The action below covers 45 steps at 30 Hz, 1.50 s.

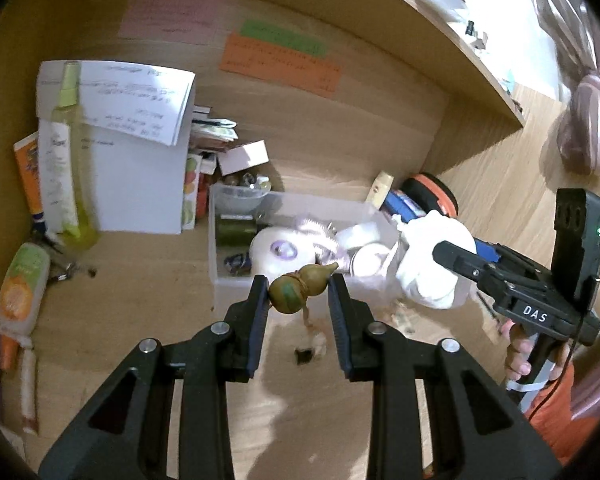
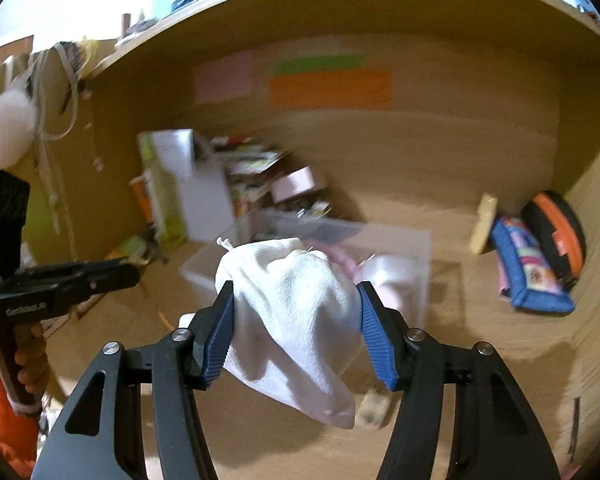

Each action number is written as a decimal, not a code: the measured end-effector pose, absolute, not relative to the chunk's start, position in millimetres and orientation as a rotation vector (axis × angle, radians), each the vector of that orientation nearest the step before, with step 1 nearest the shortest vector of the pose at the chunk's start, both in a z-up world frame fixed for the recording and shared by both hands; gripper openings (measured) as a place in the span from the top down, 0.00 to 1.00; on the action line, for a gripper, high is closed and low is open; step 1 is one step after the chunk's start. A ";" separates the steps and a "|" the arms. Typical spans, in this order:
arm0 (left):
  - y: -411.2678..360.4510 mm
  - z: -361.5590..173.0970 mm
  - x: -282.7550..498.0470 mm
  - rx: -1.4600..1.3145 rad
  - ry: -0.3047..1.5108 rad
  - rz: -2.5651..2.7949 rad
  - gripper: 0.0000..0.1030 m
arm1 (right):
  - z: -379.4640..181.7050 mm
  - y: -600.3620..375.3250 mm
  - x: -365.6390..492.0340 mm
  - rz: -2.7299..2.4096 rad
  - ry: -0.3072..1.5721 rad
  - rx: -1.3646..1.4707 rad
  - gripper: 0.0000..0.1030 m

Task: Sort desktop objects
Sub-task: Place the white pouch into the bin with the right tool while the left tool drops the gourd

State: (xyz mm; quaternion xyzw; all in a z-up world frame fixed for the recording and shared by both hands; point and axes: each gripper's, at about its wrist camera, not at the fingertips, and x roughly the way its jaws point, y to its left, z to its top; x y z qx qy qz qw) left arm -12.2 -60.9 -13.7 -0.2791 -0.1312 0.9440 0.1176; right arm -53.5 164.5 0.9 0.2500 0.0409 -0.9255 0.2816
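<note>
My left gripper (image 1: 298,285) is shut on a small olive-brown gourd charm (image 1: 296,292), held above the desk in front of a clear plastic box (image 1: 213,248); its cord dangles below. The box holds a white round toy (image 1: 276,252) and other small items. In the right wrist view my right gripper (image 2: 295,292) is shut on a white cloth pouch (image 2: 300,320), whose lower end hangs under the blue pads. That pouch (image 1: 428,272) also shows in the left wrist view, at the box's right end. The right wrist view is motion-blurred.
A yellow-green spray bottle (image 1: 66,152), a white paper stack (image 1: 140,168) and books stand at the back left. A tube (image 1: 20,292) lies at the left. A blue pouch (image 2: 528,276) and an orange-black round case (image 2: 556,232) sit in the right corner. A shelf hangs overhead.
</note>
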 end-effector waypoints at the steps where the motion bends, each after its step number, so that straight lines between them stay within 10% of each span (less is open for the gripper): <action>1: -61.2 -11.6 -17.1 -0.814 -0.392 2.757 0.71 | 3.7 165.5 -58.0 -2.495 0.111 0.662 0.47; 36: -65.1 -49.7 -175.0 -1.130 -0.337 2.773 0.71 | -41.0 132.9 -186.6 -2.559 0.210 0.759 0.40; 41: -61.3 -47.2 -165.2 -1.090 -0.337 2.763 0.43 | -44.2 125.0 -181.8 -2.594 0.307 0.724 0.27; 45: -52.3 -37.9 -155.2 -1.033 -0.280 2.794 0.42 | -42.0 122.1 -177.7 -2.592 0.340 0.706 0.27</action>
